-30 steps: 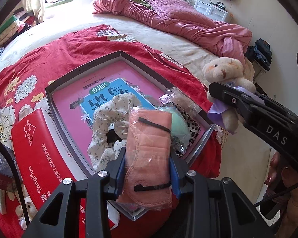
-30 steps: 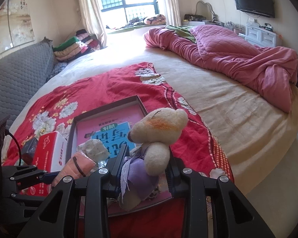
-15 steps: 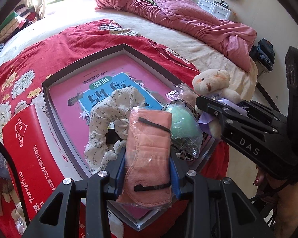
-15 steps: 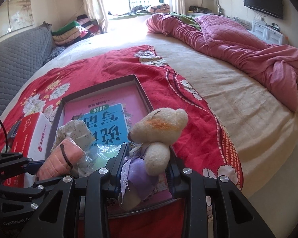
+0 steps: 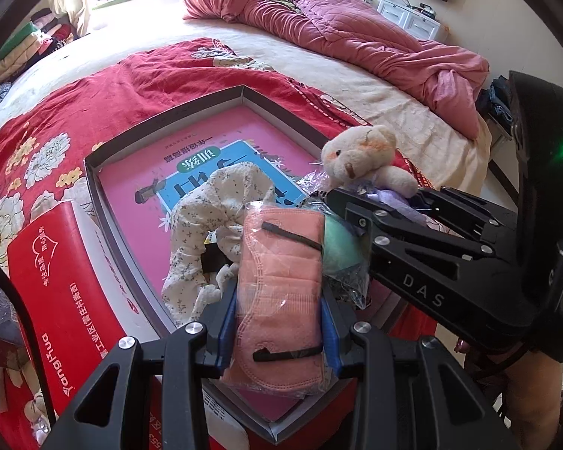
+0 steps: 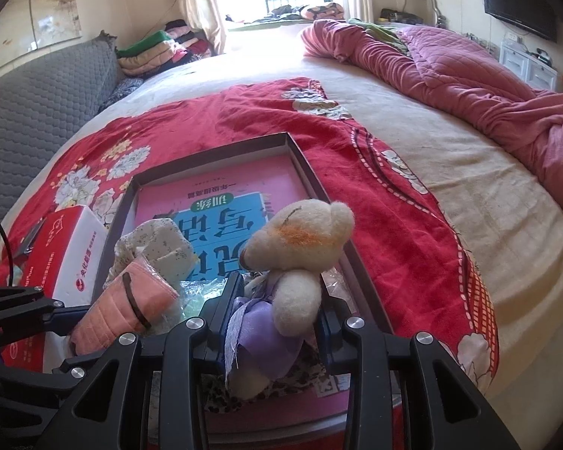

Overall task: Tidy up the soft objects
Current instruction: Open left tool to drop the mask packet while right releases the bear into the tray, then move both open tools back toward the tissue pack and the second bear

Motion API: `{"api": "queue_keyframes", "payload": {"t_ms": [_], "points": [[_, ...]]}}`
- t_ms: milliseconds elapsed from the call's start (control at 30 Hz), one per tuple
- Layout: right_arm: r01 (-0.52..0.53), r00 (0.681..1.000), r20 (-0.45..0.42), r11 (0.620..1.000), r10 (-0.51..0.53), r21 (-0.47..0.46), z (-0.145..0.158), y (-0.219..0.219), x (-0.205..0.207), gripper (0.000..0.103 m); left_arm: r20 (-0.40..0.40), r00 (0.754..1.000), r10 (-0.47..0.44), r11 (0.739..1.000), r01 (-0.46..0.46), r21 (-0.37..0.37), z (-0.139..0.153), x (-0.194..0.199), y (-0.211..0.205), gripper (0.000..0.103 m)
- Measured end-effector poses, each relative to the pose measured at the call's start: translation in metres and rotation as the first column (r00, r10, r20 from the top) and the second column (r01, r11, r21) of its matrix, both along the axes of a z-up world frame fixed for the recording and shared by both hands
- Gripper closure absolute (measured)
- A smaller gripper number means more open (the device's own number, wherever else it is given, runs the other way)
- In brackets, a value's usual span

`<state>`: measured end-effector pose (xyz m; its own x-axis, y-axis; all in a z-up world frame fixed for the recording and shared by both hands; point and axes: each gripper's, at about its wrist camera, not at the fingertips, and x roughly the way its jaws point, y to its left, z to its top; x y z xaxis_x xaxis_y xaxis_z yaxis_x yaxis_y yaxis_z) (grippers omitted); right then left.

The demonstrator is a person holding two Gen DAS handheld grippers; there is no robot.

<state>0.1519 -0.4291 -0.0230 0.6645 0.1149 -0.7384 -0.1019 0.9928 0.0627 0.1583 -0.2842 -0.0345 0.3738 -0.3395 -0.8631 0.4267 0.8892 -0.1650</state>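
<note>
Left wrist view: the left gripper [image 5: 279, 328] pinches the pink mask pack [image 5: 281, 292] over the tray [image 5: 161, 123], its long axis toward 12 o'clock.

Right wrist view: the right gripper [image 6: 277, 315] pinches the teddy bear [image 6: 300, 251], head toward 12 o'clock, above the tray's near right corner.

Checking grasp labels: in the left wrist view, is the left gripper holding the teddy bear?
No. The left gripper is clamped on a bagged pink mask; the teddy bear sits in the right gripper.
</note>
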Motion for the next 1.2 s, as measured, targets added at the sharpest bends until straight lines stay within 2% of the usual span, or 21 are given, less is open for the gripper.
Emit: {"api": "queue_keyframes", "payload": {"t_ms": [267,333,500,667,733,867,933,967,1200], "points": [[-0.002,1.000,0.005,1.000,0.002,0.004,-0.002,0.000,0.001,0.059,-0.003,1.000,0.001,1.000,-0.001,-0.006,0.000,0.001,-0.001,0.063],[0.006,1.000,0.013,1.000,-0.006,-0.001,0.001,-0.001,-0.001,0.045,-0.004,1.000,-0.002,1.000,0.002,-0.015,0.000,0.001,-0.001,0.063],[0.008,0.998,0.054,1.000,-0.009,0.006,0.013,-0.003,-0.010,0.034,-0.001,1.000,-0.009,1.000,0.009,-0.013,0.000,-0.001,-0.001,0.061],[0.053,0.995,0.079,0.999,-0.054,0.009,0.022,-0.012,-0.018,0.033,0.000,1.000,-0.021,1.000,0.021,-0.019,0.003,-0.005,0.000,0.048],[0.093,0.991,0.099,0.996,-0.095,0.015,0.027,-0.021,-0.022,0.033,0.000,1.000,-0.020,1.000,0.020,-0.014,0.003,-0.007,0.000,0.046],[0.135,0.981,0.126,0.987,-0.145,0.090,0.039,-0.037,-0.029,0.032,0.001,1.000,-0.014,1.000,0.014,-0.004,0.004,-0.008,0.002,0.046],[0.140,0.978,0.141,0.983,-0.156,0.115,0.044,-0.040,-0.032,0.031,0.002,1.000,-0.010,1.000,0.010,-0.011,0.006,-0.009,0.005,0.041],[0.139,0.977,0.145,0.984,-0.155,0.115,0.047,-0.040,-0.033,0.030,0.006,1.000,-0.010,1.000,0.010,-0.011,0.008,-0.010,0.006,0.038],[0.113,0.973,0.196,0.992,-0.123,0.062,0.067,-0.024,-0.040,0.029,0.058,0.998,0.000,1.000,0.002,-0.026,0.029,-0.019,0.019,0.036]]}}
